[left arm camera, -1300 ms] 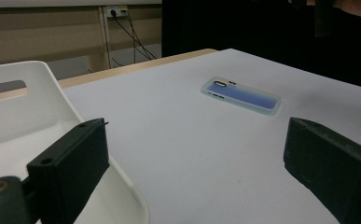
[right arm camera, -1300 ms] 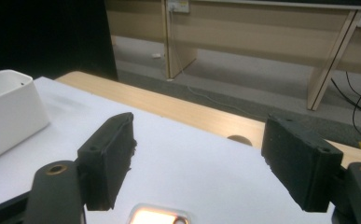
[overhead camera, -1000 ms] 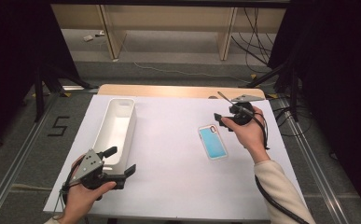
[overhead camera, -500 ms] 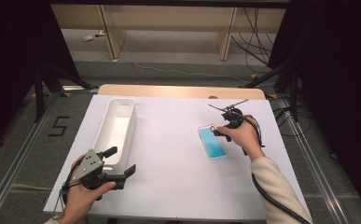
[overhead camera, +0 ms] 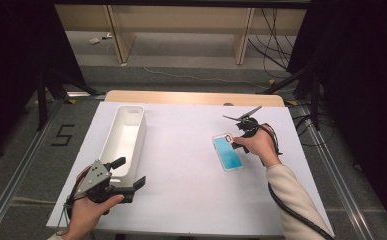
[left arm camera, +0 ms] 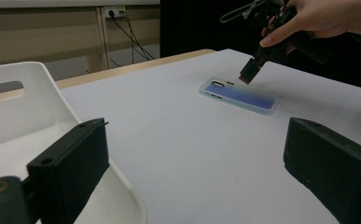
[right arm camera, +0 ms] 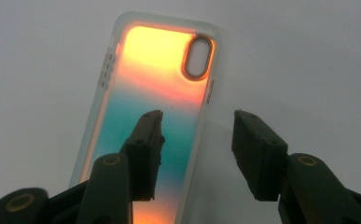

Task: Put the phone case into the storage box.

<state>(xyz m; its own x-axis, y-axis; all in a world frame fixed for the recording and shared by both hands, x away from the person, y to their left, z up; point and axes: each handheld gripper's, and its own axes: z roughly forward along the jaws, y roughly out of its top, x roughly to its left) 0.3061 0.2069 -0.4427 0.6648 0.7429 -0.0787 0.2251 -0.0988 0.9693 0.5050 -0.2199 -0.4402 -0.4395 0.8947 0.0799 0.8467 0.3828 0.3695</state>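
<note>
A phone case (overhead camera: 228,154) with a clear rim lies flat on the white table (overhead camera: 181,165), right of the middle. It looks blue from above and orange and teal in the right gripper view (right arm camera: 164,70), where its camera cutout is at the far end. My right gripper (overhead camera: 236,137) points down at the case's camera end and is open (right arm camera: 197,140). One jaw is over the case and the other over bare table beside its long edge. The left gripper view shows its tip (left arm camera: 248,74) just above the case (left arm camera: 239,95). My left gripper (overhead camera: 129,172) is open and empty near the front left (left arm camera: 201,163).
A long white bin (overhead camera: 126,135) stands on the table's left half, its near end right beside the left gripper (left arm camera: 15,116). A wooden strip (overhead camera: 191,97) runs along the table's far edge. Cables trail from both grippers.
The right gripper has come from the back right of the table to the phone case and tipped its jaws down over the camera end. The left gripper has stayed put.
</note>
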